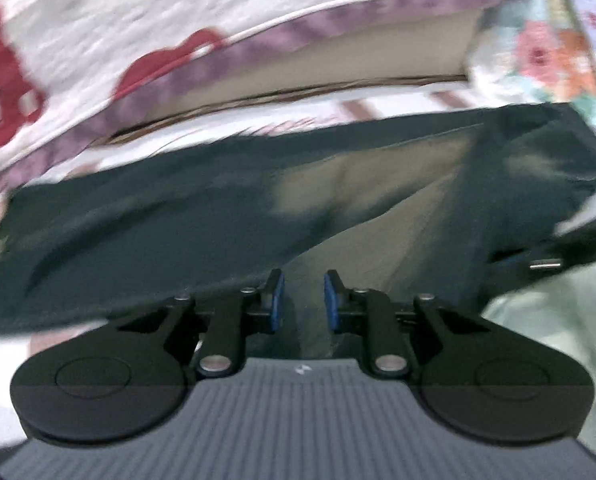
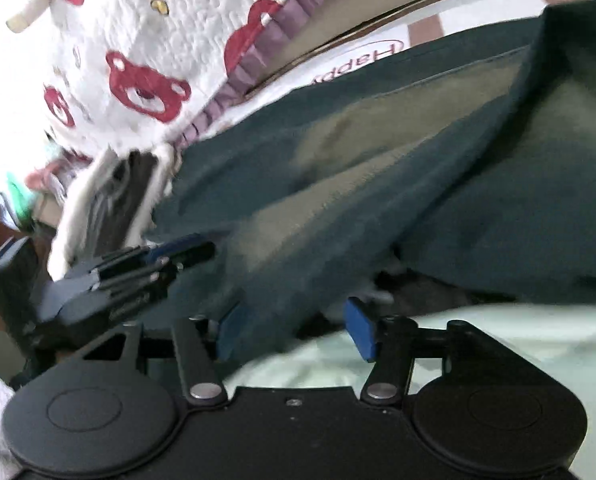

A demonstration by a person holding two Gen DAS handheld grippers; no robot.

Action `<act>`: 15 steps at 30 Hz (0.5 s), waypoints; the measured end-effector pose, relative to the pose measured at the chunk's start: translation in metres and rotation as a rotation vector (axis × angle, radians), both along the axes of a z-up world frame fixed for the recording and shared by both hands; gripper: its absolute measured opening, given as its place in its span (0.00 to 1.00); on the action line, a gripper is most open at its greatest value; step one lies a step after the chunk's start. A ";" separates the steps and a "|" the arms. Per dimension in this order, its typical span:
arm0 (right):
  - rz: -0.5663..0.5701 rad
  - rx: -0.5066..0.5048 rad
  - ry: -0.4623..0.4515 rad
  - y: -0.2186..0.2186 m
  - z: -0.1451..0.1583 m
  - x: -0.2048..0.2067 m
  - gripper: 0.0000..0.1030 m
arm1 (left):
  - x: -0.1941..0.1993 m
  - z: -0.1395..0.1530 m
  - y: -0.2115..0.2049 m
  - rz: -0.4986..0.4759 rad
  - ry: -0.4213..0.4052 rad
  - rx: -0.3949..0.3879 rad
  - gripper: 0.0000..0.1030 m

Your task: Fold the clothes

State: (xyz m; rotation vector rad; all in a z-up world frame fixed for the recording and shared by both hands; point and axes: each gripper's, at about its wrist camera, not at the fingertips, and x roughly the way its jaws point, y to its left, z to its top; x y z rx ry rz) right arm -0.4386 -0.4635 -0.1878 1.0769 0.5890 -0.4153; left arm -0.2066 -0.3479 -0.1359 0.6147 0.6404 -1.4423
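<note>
Mid-fold: dark green cloth garment [image 1: 217,208] spread on bed beside bear-print quilt [image 2: 145,32], left tongs [image 1: 304,300] narrowly parted around its edge, right tongs [image 2: 293,328] wide open, next needing firm regrasp.

Dark teal garment [image 1: 177,220] fills the middle, with a faded olive-grey patch across its centre. Behind it, a white quilted cover [image 2: 169,40] printed with red bear faces, trimmed in a purple ruffle [image 1: 257,46]. Far right, a floral cloth [image 1: 546,52], pink and orange blooms. Pale mint sheet [image 2: 478,336] below. Blue pads [image 2: 362,332] on the black right hand-held gripper [image 2: 293,332].
</note>
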 end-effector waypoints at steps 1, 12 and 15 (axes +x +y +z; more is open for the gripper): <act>-0.002 -0.009 0.016 -0.003 -0.004 0.005 0.60 | -0.004 0.002 -0.002 -0.017 0.017 -0.011 0.21; 0.051 -0.220 -0.108 -0.021 0.028 0.033 0.09 | -0.046 0.007 0.021 -0.051 -0.031 -0.020 0.50; 0.037 -0.232 -0.146 -0.031 0.030 0.039 0.09 | -0.037 0.001 0.030 0.024 -0.084 0.040 0.55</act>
